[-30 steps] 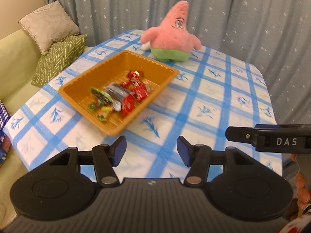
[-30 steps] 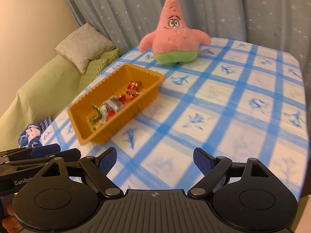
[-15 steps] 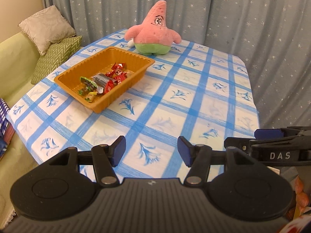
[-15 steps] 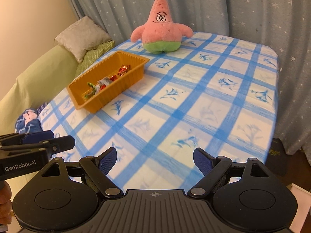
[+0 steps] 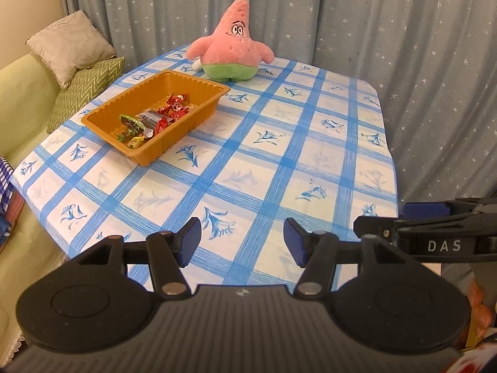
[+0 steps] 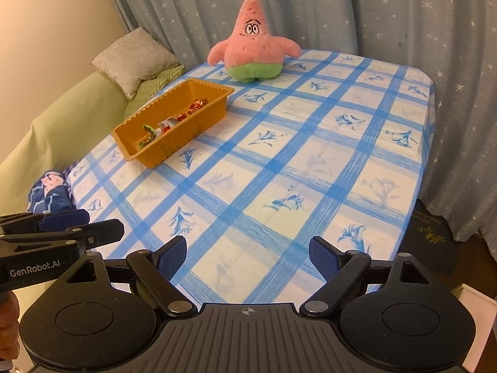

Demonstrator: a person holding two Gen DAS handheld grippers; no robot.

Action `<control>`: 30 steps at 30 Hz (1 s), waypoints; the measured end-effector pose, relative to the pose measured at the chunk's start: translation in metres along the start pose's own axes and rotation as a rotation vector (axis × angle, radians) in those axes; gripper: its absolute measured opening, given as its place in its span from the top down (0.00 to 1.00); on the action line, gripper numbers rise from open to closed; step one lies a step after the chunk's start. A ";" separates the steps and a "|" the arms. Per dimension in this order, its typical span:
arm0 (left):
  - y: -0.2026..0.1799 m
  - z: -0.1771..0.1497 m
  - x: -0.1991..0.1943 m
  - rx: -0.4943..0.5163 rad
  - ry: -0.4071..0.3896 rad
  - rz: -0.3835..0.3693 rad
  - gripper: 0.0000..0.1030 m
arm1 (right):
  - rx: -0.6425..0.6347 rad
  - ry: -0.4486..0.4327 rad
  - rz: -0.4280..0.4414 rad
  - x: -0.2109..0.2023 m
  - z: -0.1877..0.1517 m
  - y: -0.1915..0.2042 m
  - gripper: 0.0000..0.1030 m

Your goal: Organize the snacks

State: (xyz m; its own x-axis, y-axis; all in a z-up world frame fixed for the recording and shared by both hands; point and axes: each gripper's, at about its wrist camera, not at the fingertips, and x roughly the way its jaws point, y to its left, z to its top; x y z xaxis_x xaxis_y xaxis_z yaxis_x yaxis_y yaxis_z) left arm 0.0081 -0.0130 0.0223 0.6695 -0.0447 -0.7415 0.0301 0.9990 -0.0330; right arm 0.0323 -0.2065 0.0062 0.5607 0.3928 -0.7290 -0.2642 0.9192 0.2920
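Both grippers have pulled back from the tray and now hang over the near edge of the table; a moment ago the tray filled much more of each view, and now it looks small and far off. The left gripper [image 5: 242, 241] is wide open with nothing between its blue pads, and the right gripper [image 6: 248, 256] is wide open and empty too. They sit side by side, level, both pointing across the table toward the far edge. The snacks [image 5: 155, 118] all lie inside the orange tray [image 5: 198, 118], which stands near the left edge of the table [image 5: 310, 161], toward the far left corner. A pink star plush toy [image 5: 233, 46] sits at the far edge, just behind the tray. No loose snack shows anywhere on the blue checked cloth. So it looks like the tidying is done, or very nearly done, and the hands are moving away to rest.
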 end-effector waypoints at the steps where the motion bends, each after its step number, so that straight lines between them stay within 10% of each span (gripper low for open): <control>1: -0.001 -0.001 -0.001 0.003 0.001 -0.001 0.45 | 0.002 0.000 -0.001 -0.001 0.000 -0.001 0.17; 30: -0.008 -0.003 -0.005 0.005 0.001 -0.006 0.45 | 0.005 -0.009 -0.001 -0.005 0.000 -0.005 0.17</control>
State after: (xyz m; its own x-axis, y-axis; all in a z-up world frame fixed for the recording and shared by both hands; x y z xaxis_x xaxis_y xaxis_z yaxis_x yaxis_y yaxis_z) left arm 0.0020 -0.0212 0.0245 0.6684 -0.0503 -0.7421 0.0377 0.9987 -0.0337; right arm 0.0310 -0.2132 0.0082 0.5677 0.3921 -0.7239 -0.2598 0.9197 0.2944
